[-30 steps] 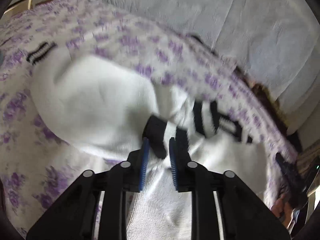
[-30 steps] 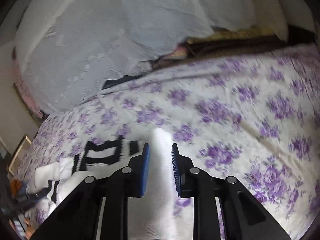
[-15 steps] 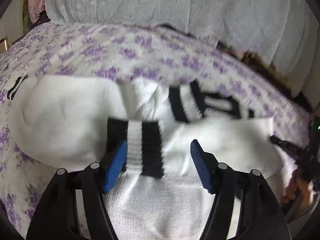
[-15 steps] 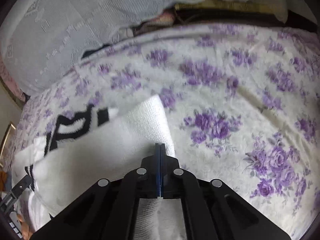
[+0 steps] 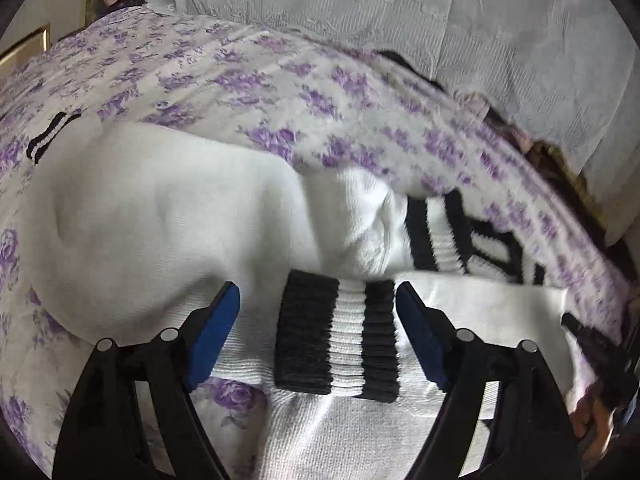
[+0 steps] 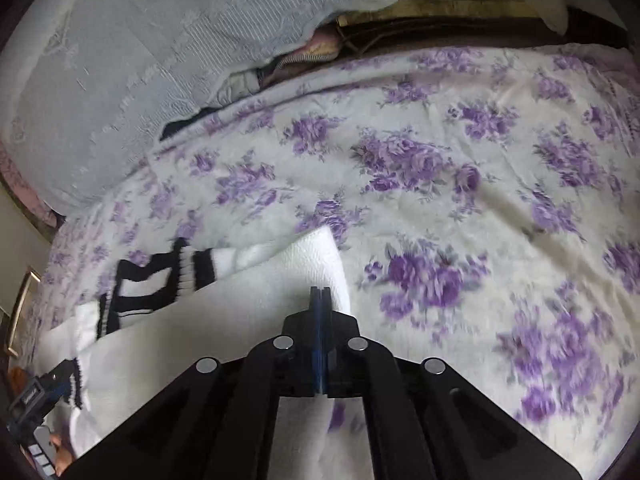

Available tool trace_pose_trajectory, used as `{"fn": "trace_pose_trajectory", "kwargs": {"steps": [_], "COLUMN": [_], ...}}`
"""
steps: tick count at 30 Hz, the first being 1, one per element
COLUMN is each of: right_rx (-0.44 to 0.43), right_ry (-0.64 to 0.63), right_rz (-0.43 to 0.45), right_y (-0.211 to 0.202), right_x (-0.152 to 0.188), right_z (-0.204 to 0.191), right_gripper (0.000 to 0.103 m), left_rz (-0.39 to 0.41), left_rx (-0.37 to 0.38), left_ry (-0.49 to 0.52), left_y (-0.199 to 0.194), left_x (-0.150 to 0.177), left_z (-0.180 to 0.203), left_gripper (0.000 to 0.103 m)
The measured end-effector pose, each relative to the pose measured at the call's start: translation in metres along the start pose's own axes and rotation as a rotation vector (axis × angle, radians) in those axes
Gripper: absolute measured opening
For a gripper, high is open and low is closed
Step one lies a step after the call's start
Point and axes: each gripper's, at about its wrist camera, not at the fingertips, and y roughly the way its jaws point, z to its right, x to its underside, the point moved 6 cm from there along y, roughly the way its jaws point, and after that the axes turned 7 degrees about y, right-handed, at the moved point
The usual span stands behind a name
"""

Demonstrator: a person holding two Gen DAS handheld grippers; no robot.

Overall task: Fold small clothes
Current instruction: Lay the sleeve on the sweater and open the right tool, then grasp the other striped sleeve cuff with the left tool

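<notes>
White socks with black stripes lie bunched on the floral bedspread (image 5: 240,80). A large white sock (image 5: 140,220) spreads to the left, and a second sock's striped cuff (image 5: 452,232) lies to the right. My left gripper (image 5: 316,292) is open and its jaws are opening. A black-striped cuff (image 5: 340,340) lies folded between them, and the blue pads (image 5: 212,332) stand apart from it. In the right wrist view my right gripper (image 6: 320,292) is shut on the end of the white sock (image 6: 240,312), beside the striped part (image 6: 160,280).
A pale grey embroidered cloth (image 5: 400,8) (image 6: 120,60) covers the back of the bed. Dark clothes and a wooden edge (image 6: 440,20) sit behind the bedspread (image 6: 440,160). A person's hand (image 5: 592,424) shows at the right rim, and the other gripper's handle (image 6: 28,400) at the lower left.
My left jaws went from nearly shut on the striped cuff to wide apart, leaving it lying on the sock. My right jaws closed on the white sock's end and dipped toward the bed.
</notes>
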Motion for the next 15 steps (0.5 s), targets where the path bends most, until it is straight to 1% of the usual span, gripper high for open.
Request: {"fn": "trace_pose_trajectory", "kwargs": {"steps": [1, 2, 3, 4, 5, 6, 7, 8, 10, 11, 12, 13, 14, 15], "right_rx": [-0.026, -0.046, -0.058, -0.061, -0.049, -0.024, 0.005, -0.005, -0.016, -0.038, -0.055, -0.065, -0.069, -0.069], "right_ry": [-0.041, -0.077, -0.111, -0.156, -0.185, -0.206, -0.214, -0.203, -0.148, -0.136, -0.138, -0.142, -0.141, -0.137], "right_rz": [0.023, 0.034, 0.034, 0.012, -0.024, -0.079, -0.149, -0.144, -0.135, -0.085, -0.047, -0.031, -0.043, -0.058], "right_y": [-0.013, -0.021, -0.028, -0.029, -0.027, -0.019, -0.003, 0.001, -0.011, -0.026, -0.036, -0.046, -0.047, -0.046], "right_x": [0.002, 0.005, 0.010, 0.022, 0.032, 0.046, 0.064, 0.071, 0.062, 0.056, 0.053, 0.053, 0.056, 0.061], "right_z": [-0.015, -0.028, -0.040, -0.053, -0.056, -0.056, -0.050, -0.044, -0.040, -0.041, -0.042, -0.044, -0.044, -0.041], "right_gripper": [0.003, 0.005, 0.005, 0.005, 0.005, 0.005, 0.005, 0.004, 0.002, 0.007, 0.009, 0.011, 0.028, 0.049], "left_rz": [0.009, 0.003, -0.020, -0.063, -0.097, -0.101, -0.093, -0.087, -0.085, -0.078, -0.063, -0.051, -0.039, -0.024], "left_rx": [0.008, 0.004, -0.024, -0.060, -0.078, -0.106, -0.122, -0.124, -0.092, -0.058, -0.029, -0.024, -0.017, 0.006], "left_ry": [-0.004, 0.008, 0.030, 0.058, 0.079, 0.114, 0.137, 0.148, 0.123, 0.086, 0.025, -0.021, -0.062, -0.116], "left_y": [-0.003, -0.002, 0.002, 0.012, 0.021, 0.024, 0.022, 0.021, 0.017, 0.011, 0.002, -0.005, -0.013, -0.023], "left_x": [-0.001, -0.001, 0.001, 0.006, 0.010, 0.013, 0.012, 0.013, 0.013, 0.012, 0.011, 0.010, 0.010, 0.009], "left_z": [-0.002, -0.001, -0.001, 0.000, 0.001, 0.003, 0.007, 0.009, 0.005, -0.001, -0.012, -0.023, -0.034, -0.047], "left_gripper": [0.077, 0.077, 0.078, 0.079, 0.082, 0.084, 0.085, 0.085, 0.084, 0.083, 0.083, 0.083, 0.080, 0.074]}}
